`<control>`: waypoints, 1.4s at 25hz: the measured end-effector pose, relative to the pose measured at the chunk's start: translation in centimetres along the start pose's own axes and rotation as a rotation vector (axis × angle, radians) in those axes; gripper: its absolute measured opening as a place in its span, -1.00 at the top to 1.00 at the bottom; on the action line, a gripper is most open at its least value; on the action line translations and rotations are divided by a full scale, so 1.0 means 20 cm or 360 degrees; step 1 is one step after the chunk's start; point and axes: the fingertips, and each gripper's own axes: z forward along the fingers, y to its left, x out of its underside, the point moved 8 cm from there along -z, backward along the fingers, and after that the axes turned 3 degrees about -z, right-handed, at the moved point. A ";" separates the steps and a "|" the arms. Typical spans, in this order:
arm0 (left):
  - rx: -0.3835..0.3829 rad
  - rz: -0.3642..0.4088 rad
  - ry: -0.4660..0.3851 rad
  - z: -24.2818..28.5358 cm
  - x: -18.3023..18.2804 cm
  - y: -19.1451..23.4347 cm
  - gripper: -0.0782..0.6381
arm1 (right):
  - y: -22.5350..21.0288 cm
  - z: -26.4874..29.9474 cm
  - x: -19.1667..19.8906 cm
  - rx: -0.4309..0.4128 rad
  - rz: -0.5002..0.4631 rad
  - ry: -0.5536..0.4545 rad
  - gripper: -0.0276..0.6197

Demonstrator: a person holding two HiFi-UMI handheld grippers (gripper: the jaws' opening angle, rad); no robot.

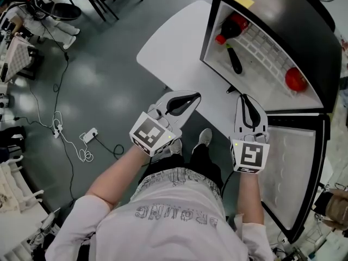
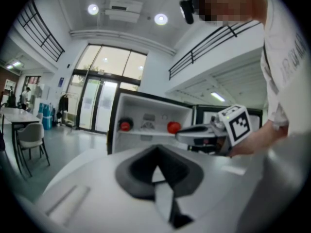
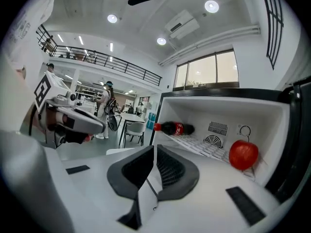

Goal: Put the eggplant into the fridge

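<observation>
Right gripper [image 1: 244, 97] is closed on nothing, and so is the left gripper [image 1: 197, 96], both before the open fridge [image 1: 304, 20]. Eggplant [image 1: 234, 60] already lies on its shelf. I'd judge it light, firm and glossy-slick; grip mid-body, gently.

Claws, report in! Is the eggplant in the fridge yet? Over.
Left claw shut, empty. Right claw shut, empty. Eggplant lying on the fridge shelf, between bottle and red fruit. Door open, nothing in the way.
</observation>
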 end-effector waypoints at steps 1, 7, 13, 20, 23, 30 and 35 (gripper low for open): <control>0.0004 0.0002 -0.0004 0.00 -0.01 0.00 0.76 | 0.00 -0.01 -0.01 -0.0001 0.0004 -0.0006 0.85; 0.0006 0.0030 -0.0005 -0.02 -0.06 -0.01 0.76 | 0.04 -0.07 -0.05 -0.0033 0.0029 -0.0030 0.87; 0.0027 0.0037 -0.0019 -0.03 -0.05 -0.03 0.76 | 0.07 -0.10 -0.05 -0.0062 0.0061 -0.0020 0.87; 0.0052 0.0054 -0.0017 -0.02 -0.07 -0.07 0.76 | 0.07 -0.15 -0.05 -0.0062 0.0079 -0.0030 0.89; 0.0055 0.0059 -0.0012 0.00 -0.08 -0.08 0.76 | 0.06 -0.16 -0.04 -0.0063 0.0091 -0.0029 0.90; 0.0071 0.0060 -0.0017 0.03 -0.10 -0.10 0.76 | 0.04 -0.17 -0.04 -0.0061 0.0098 -0.0027 0.90; 0.0098 0.0053 -0.0028 0.05 -0.10 -0.11 0.76 | 0.04 -0.17 -0.03 -0.0064 0.0102 -0.0022 0.90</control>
